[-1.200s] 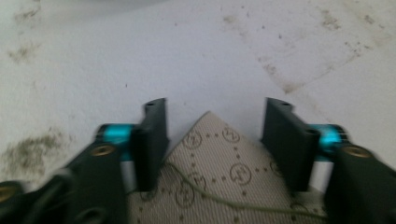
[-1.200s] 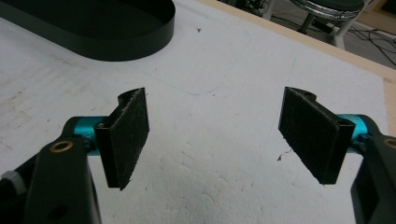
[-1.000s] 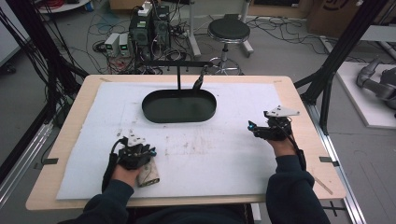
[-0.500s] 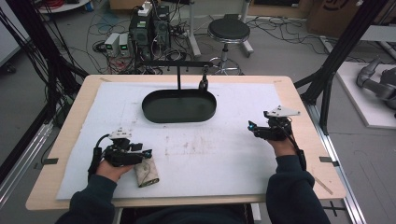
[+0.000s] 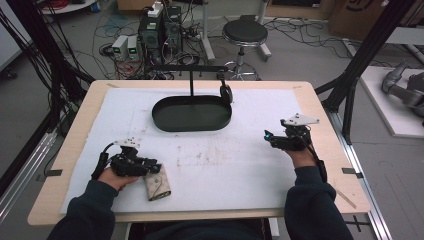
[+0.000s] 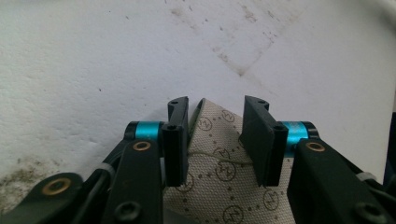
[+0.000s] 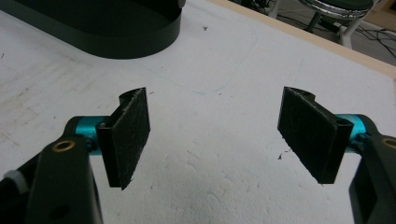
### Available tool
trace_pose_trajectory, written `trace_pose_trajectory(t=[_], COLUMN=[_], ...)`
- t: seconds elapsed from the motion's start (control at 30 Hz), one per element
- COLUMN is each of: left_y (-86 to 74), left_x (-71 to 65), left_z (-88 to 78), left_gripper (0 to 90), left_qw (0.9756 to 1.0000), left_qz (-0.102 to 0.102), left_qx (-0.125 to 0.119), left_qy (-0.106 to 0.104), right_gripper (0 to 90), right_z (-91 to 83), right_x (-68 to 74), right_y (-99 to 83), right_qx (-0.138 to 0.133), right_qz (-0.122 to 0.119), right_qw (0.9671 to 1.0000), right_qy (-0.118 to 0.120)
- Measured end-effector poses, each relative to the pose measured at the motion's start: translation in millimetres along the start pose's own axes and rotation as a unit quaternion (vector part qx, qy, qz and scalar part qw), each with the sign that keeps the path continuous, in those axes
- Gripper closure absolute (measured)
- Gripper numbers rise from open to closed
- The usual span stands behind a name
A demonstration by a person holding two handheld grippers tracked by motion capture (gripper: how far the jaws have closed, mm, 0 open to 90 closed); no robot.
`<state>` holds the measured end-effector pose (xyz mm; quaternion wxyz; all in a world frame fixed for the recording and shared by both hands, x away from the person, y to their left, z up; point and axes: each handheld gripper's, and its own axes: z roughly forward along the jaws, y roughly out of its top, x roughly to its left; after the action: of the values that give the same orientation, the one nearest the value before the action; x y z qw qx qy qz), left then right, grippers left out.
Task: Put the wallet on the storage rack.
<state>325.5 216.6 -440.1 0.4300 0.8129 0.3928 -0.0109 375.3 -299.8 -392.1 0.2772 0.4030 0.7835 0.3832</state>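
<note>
A beige patterned pouch lies flat on the white mat near the front left. My left gripper lies low beside it, pointing right, with its tips at the pouch's upper end. In the left gripper view the pouch and a thin cord on it sit between the jaws of my left gripper. Those jaws have just been closing, and a gap still shows at the pads. My right gripper rests at the right of the mat, pointing left. It stands open over bare mat.
A black oval tray sits at the middle back of the mat, its wall also in the right gripper view. Behind it stands a black T-shaped stand with a small dark object hanging from it. The mat is stained.
My left hand has slid left, off the top of the pouch, so the gripper now reaches it from the side. The pouch and the right gripper have stayed put.
</note>
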Motion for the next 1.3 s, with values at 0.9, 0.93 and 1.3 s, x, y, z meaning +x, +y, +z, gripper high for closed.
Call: trace_pose_trajectory(t=[0.9,0.93,1.3], left_y=[11.7,13.6,35.5], left_x=[44.8,47.4,66.5], left_z=[-26.1,-27.7,-14.2], left_gripper=[87.2,87.2,85.6], left_qw=[0.9908,0.9898,0.9857], left_qz=[-0.080,-0.079,-0.072], left_qx=[-0.103,-0.110,-0.090], left_qy=[0.034,0.045,0.122], right_gripper=[25.7,25.7,25.7], right_z=[-0.1,-0.1,1.4], right_x=[-0.5,-0.6,0.5], right_y=[0.0,0.1,0.2], right_qx=[0.000,0.000,0.003], right_qz=[0.001,0.001,0.000], right_qw=[1.0000,1.0000,1.0000], right_qy=[-0.002,-0.002,-0.002])
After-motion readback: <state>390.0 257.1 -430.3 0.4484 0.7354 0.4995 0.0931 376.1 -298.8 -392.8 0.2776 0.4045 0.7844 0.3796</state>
